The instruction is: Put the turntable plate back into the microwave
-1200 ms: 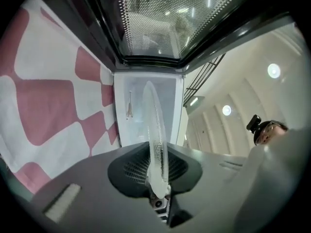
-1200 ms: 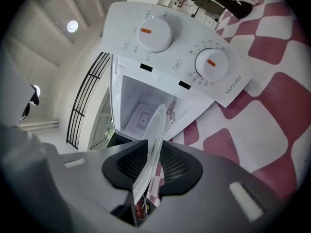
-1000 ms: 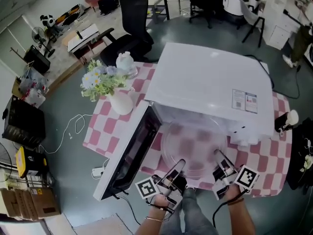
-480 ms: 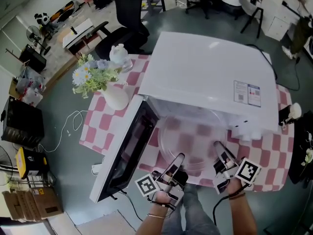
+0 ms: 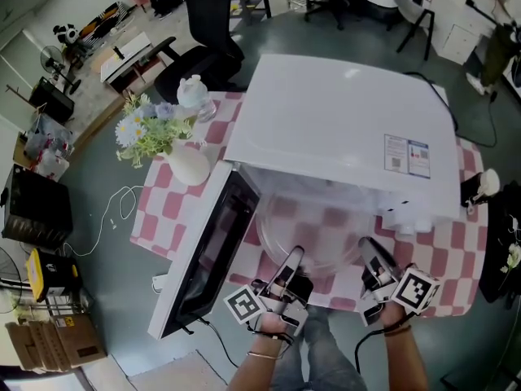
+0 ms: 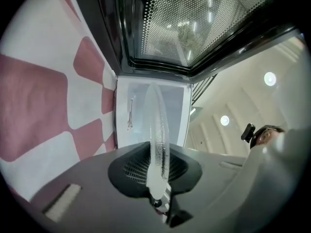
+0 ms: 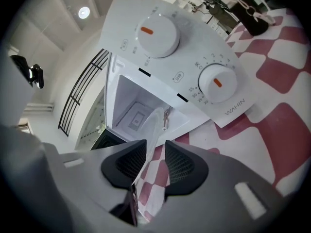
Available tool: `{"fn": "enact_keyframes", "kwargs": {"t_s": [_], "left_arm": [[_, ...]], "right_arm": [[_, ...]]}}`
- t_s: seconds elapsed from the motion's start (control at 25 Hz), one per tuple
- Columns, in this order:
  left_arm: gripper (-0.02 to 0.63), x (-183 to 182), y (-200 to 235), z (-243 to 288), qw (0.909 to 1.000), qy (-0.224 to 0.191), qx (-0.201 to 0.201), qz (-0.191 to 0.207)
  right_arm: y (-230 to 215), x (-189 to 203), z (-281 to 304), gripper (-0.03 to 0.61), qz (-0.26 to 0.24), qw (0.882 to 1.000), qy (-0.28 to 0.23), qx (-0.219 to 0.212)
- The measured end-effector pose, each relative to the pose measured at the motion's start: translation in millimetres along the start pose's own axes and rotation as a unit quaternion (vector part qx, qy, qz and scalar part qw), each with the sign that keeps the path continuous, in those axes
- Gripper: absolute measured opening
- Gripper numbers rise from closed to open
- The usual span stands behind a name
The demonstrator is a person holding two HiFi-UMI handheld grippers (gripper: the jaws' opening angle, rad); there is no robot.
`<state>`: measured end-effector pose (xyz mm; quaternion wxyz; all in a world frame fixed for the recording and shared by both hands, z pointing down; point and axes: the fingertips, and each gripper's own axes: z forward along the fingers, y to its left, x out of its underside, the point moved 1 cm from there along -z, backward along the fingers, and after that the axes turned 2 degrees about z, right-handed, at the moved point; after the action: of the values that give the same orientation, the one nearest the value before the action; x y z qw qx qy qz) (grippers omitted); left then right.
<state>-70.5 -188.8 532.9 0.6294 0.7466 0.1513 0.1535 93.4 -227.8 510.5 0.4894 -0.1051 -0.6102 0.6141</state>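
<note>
Left gripper [image 5: 294, 256] is clamped on the near rim of the turntable plate [image 5: 319, 233]. In the left gripper view, the glass edge sits edge-on between the pads [image 6: 171, 165] with no gap either side.

Right gripper [image 5: 365, 248] has just been opening its jaws. In the right gripper view, the plate rim [image 7: 151, 126] passes between the pads [image 7: 179, 165] with daylight around it. I read it as released, not gripping.

The plate is clear glass, and the pink checks of the tablecloth [image 5: 161, 208] show through it. In my head view its front part sticks out of the microwave [image 5: 342, 125] opening towards me, and its far part goes under the top panel. I can't tell if it's seated on the cavity floor.

The microwave door [image 5: 205, 252] is swung wide to the left. The left gripper view shows its perforated window [image 6: 194, 18] overhead.

The right gripper view looks into the white cavity [image 7: 138, 111]. To the right of it is the control panel, with two white knobs [image 7: 156, 34] [image 7: 217, 83], each carrying an orange mark.

Farther out on the table, left of the microwave, there's a white vase [image 5: 189, 166] with flowers [image 5: 149, 129]. A white teapot-like item [image 5: 194, 93] sits behind it.

Beyond the table is grey floor, with a black office chair [image 5: 203, 23] at the far side.
</note>
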Motion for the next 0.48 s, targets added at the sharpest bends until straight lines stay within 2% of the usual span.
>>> {"fn": "enact_keyframes", "kwargs": {"t_s": [0.2,0.36,0.48], "left_arm": [[0.031,-3.8,-1.8,9.7,0.9999,-0.003,-0.006,0.009],[0.031,-4.4,-3.7,15.5,0.9998,-0.018,-0.004,-0.003],[0.031,-6.7,-4.0,19.1,0.9996,-0.026,-0.012,0.000]], "right_arm": [[-7.8,4.6,-16.3,0.123,-0.015,0.999,0.002,0.037],[-14.9,3.9,-29.1,0.124,-0.028,0.998,0.000,0.065],[-21.5,3.6,-40.4,0.123,-0.063,0.993,-0.002,0.102]]}}
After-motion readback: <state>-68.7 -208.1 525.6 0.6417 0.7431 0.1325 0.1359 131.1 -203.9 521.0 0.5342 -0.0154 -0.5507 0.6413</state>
